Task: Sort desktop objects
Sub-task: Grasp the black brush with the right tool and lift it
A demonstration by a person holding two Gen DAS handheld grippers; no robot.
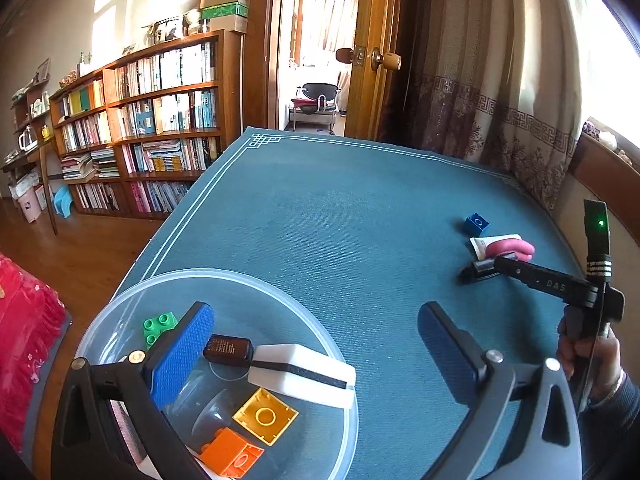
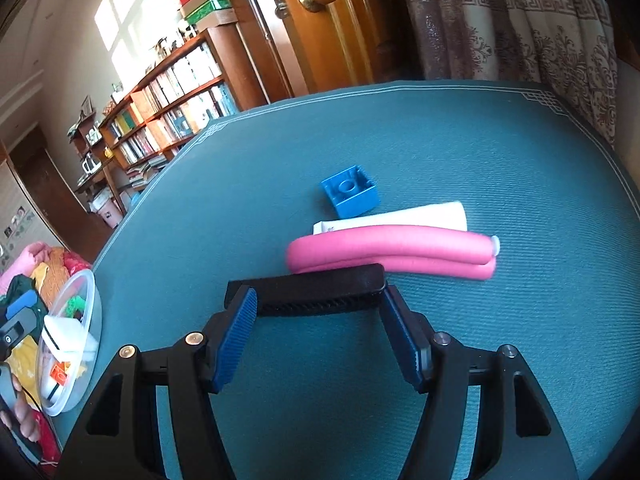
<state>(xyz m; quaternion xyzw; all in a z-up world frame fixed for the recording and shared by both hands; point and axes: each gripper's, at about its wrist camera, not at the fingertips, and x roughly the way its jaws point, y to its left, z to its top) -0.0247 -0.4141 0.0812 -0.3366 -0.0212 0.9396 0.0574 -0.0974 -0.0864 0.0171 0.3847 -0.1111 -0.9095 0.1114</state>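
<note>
A clear plastic bowl [image 1: 280, 284] at the table's near left holds a green brick [image 1: 158, 326], a small brown bottle [image 1: 228, 350], a white block with a black stripe [image 1: 304, 376], a yellow brick [image 1: 265, 416] and an orange brick [image 1: 232, 456]. My left gripper [image 1: 316, 312] is open and holds nothing, its left finger over the bowl. My right gripper [image 2: 318, 300] is shut on a black ridged bar [image 2: 320, 280], one finger at each end. Just beyond it lie a pink foam roller [image 2: 392, 248], a white tube [image 2: 420, 216] and a blue brick [image 2: 350, 194].
A teal cloth [image 1: 340, 220] covers the table. Curtains [image 1: 500, 100] hang along the right side, with an open wooden door [image 1: 380, 60] behind. A bookshelf [image 1: 152, 132] stands at the left. A person's hand [image 1: 592, 360] holds the right gripper's handle.
</note>
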